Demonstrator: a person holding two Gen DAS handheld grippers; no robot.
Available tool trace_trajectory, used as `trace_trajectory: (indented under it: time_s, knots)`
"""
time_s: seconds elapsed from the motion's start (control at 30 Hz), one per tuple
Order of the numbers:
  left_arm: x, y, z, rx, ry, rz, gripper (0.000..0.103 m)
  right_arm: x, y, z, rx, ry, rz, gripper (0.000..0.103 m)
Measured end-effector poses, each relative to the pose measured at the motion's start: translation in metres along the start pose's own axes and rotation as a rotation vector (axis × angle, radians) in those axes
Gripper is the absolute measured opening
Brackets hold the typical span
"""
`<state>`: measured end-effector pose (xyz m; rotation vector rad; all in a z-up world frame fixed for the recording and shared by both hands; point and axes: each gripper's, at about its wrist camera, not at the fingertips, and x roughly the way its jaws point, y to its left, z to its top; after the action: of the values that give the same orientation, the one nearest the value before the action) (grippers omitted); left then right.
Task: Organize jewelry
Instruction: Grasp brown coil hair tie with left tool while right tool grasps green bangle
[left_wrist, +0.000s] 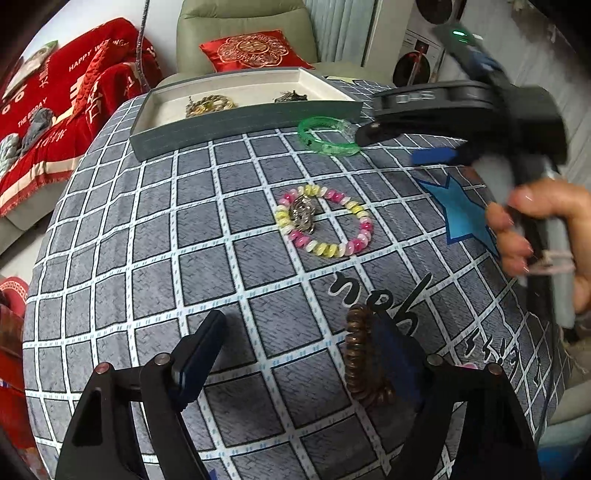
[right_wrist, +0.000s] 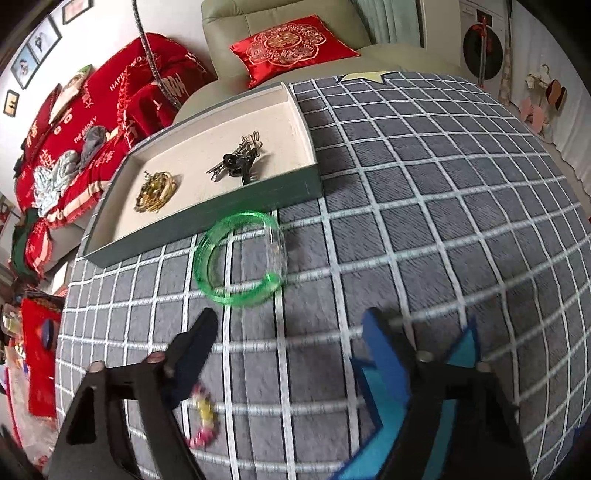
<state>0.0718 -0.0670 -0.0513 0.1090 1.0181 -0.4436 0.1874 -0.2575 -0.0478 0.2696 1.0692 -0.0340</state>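
Observation:
A grey tray (left_wrist: 236, 123) with a cream lining sits at the table's far side, also in the right wrist view (right_wrist: 207, 218). It holds a gold piece (right_wrist: 155, 192) and a dark metal piece (right_wrist: 238, 160). A green bangle (left_wrist: 327, 136) lies just in front of the tray, also in the right wrist view (right_wrist: 240, 258). A pink, yellow and white bead bracelet (left_wrist: 325, 221) with a silver piece (left_wrist: 303, 214) lies mid-table. A brown bead bracelet (left_wrist: 360, 354) leans against the right finger of my open left gripper (left_wrist: 295, 358). My right gripper (right_wrist: 291, 354) is open and empty, near the bangle.
The table wears a grey checked cloth (left_wrist: 221, 280) with a blue star (left_wrist: 461, 210). Behind stand a green armchair with a red cushion (right_wrist: 291, 46) and a sofa with red blankets (left_wrist: 55, 110). The table edge falls away at left and right.

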Motion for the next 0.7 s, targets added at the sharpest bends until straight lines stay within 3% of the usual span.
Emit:
trace_trajectory:
  time_s: [0.07, 0.2, 0.23, 0.37, 0.43, 0.5, 0.53, 0.7]
  knots:
    - [0.000, -0.003, 0.002, 0.009, -0.008, -0.008, 0.087, 0.008, 0.004, 0.007, -0.014, 0.001, -0.016, 0.076]
    - [0.001, -0.009, 0.004, 0.027, -0.014, -0.020, 0.084, 0.018, 0.012, 0.014, -0.050, -0.003, -0.038, 0.075]
    - [0.000, -0.010, 0.004, 0.029, -0.018, -0.034, 0.075, 0.020, 0.014, 0.015, -0.057, -0.003, -0.047, 0.072]
    - [0.000, -0.014, 0.005, 0.039, -0.021, -0.072, 0.059, 0.023, 0.023, 0.014, -0.128, -0.005, -0.114, 0.058]
    - [0.000, -0.014, 0.006, 0.037, -0.025, -0.099, 0.049, 0.023, 0.024, 0.013, -0.146, -0.007, -0.131, 0.045]
    - [0.000, -0.015, 0.006, 0.043, -0.026, -0.109, 0.042, 0.022, 0.024, 0.013, -0.158, -0.012, -0.153, 0.022]
    - [0.000, -0.016, 0.006, 0.048, -0.027, -0.120, 0.027, 0.021, 0.024, 0.013, -0.161, -0.013, -0.155, 0.016]
    - [-0.001, -0.011, 0.006, 0.035, -0.027, -0.135, 0.027, 0.015, 0.018, 0.007, -0.148, -0.017, -0.124, 0.013]
